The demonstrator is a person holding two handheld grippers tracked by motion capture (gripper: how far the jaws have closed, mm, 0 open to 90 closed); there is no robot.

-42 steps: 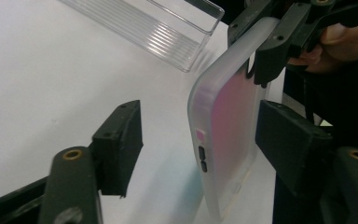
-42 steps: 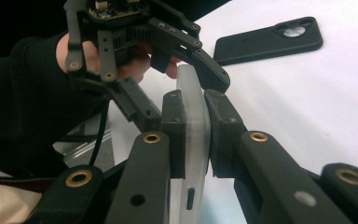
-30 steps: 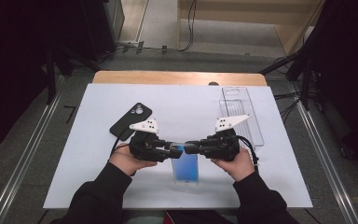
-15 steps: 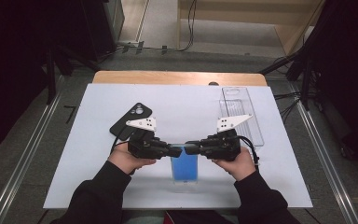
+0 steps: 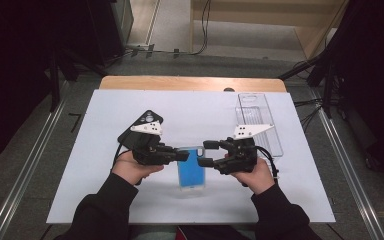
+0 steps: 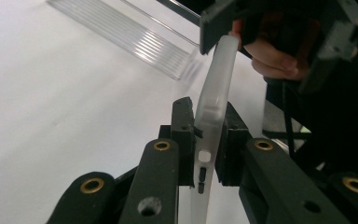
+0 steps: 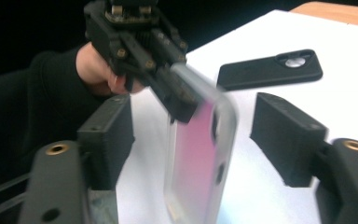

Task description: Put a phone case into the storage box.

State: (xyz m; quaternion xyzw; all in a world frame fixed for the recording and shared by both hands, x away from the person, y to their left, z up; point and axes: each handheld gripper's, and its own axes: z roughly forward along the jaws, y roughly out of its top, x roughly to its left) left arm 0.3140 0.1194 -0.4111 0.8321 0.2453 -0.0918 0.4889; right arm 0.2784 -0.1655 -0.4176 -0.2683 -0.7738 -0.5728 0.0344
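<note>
While the left gripper (image 5: 182,155) pinches the phone case (image 5: 191,169) above the white table (image 5: 290,200), the high view shows both hands level, jaws facing. From the left gripper view, pads (image 6: 183,135) clamp the case's edge; it looks light, flexible and slippery. Seen in the right gripper view, the right gripper (image 7: 193,140) has just been opening, its jaws wide around the case without touching it.

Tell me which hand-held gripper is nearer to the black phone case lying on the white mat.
Left. The left hand-held gripper sits just in front of the black phone case, clamped on the translucent case. The right hand-held gripper is farther off, across that case, jaws open.
</note>
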